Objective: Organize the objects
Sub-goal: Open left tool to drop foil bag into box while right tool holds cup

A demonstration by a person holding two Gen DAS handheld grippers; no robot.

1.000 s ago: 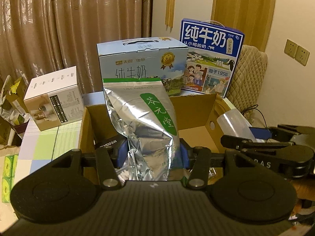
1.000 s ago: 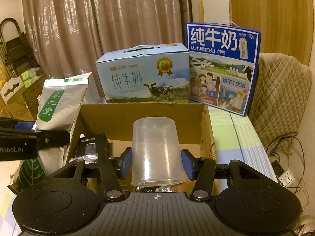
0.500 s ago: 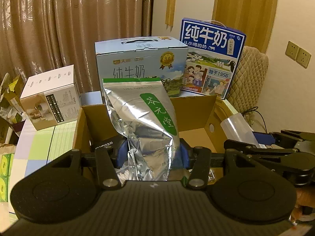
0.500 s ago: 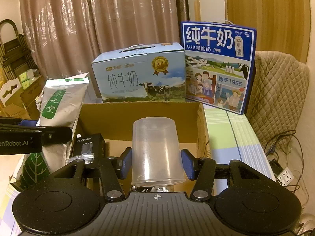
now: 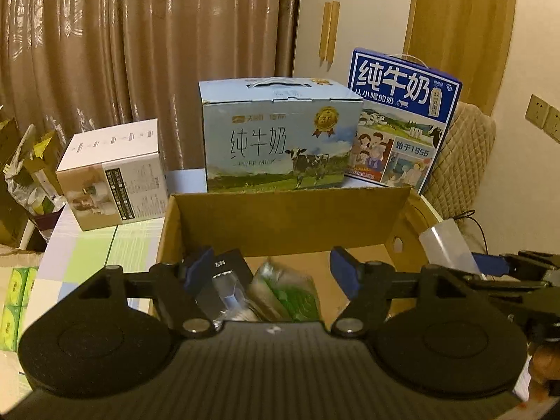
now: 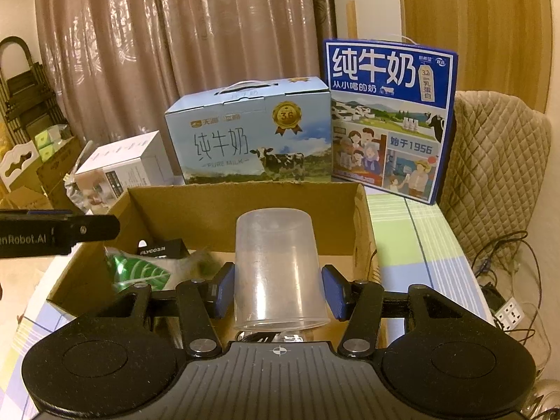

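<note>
- My left hand-held gripper [image 5: 271, 273] hung over the cardboard box [image 5: 290, 217], its jaws opening wide with nothing between the blue pads.
- The silver foil bag with the green label [image 5: 285, 295] lay down inside the cardboard box, below that open gap and touching neither pad.
- A black packet [image 5: 229, 269] stood in the near left corner of the cardboard box, just beside the foil bag; in the right wrist view its white lettering [image 6: 157, 250] showed.
- My right hand-held gripper [image 6: 276, 290] held a clear plastic cup [image 6: 278, 269], mouth toward the camera and base pointing away, with a blue pad at each side of it.
- That cup sat over the near right part of the cardboard box, above its open top.
- In the left wrist view the same cup [image 5: 449, 248] showed at the right rim of the cardboard box, in the jaws of the right tool.
- A pale blue milk carton [image 5: 280, 140] stood on the surface just behind the far wall of the cardboard box.
- A dark blue milk carton [image 5: 400, 122] stood upright behind the box's far right corner, just beside the pale one.
- A white carton [image 5: 112, 175] sat on the checked surface [image 5: 91, 255] to the left of the box, near its far left corner.
- Brown curtains [image 5: 140, 52] hung behind all of the cartons.
</note>
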